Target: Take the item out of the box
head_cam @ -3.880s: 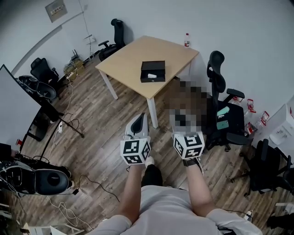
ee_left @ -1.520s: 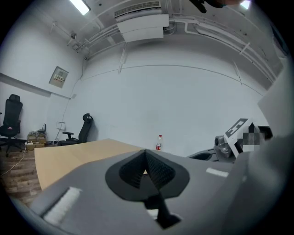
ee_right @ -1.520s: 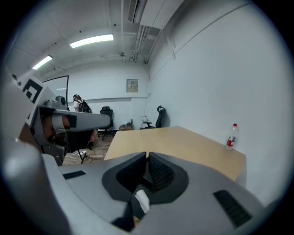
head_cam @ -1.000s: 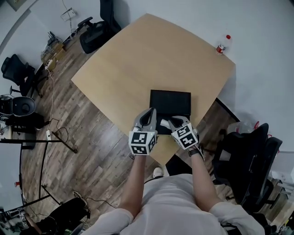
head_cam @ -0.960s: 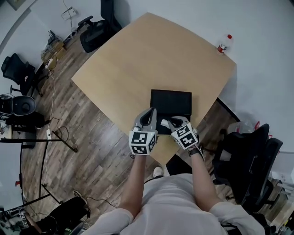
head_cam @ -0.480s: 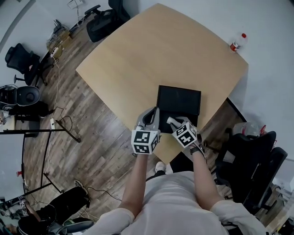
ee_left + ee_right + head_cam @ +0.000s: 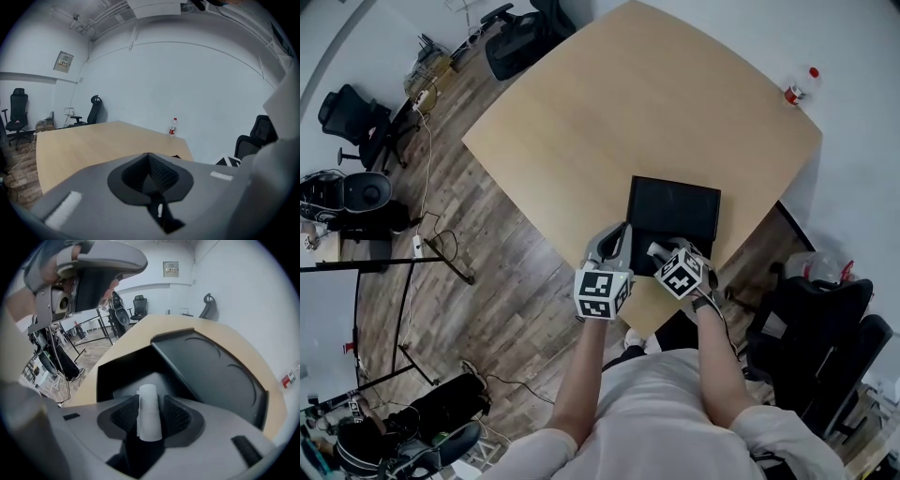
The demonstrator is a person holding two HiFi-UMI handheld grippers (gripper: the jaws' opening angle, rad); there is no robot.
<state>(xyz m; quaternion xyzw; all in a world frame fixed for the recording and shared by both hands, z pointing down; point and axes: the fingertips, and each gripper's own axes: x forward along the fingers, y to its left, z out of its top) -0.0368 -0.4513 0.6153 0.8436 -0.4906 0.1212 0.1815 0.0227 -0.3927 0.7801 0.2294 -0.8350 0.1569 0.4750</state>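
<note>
White item [image 7: 149, 401] stands inside the box [image 7: 115, 373]; right gripper [image 7: 150, 416], clenched a second ago, has jaws opening around it without pressing; left gripper [image 7: 149, 174] clenched, empty, beside the box; grasp seems next.

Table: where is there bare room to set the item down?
The table is bare across its left and far stretch, from the box up to the bottle. Crowded only at the near corner, around the box.
</note>
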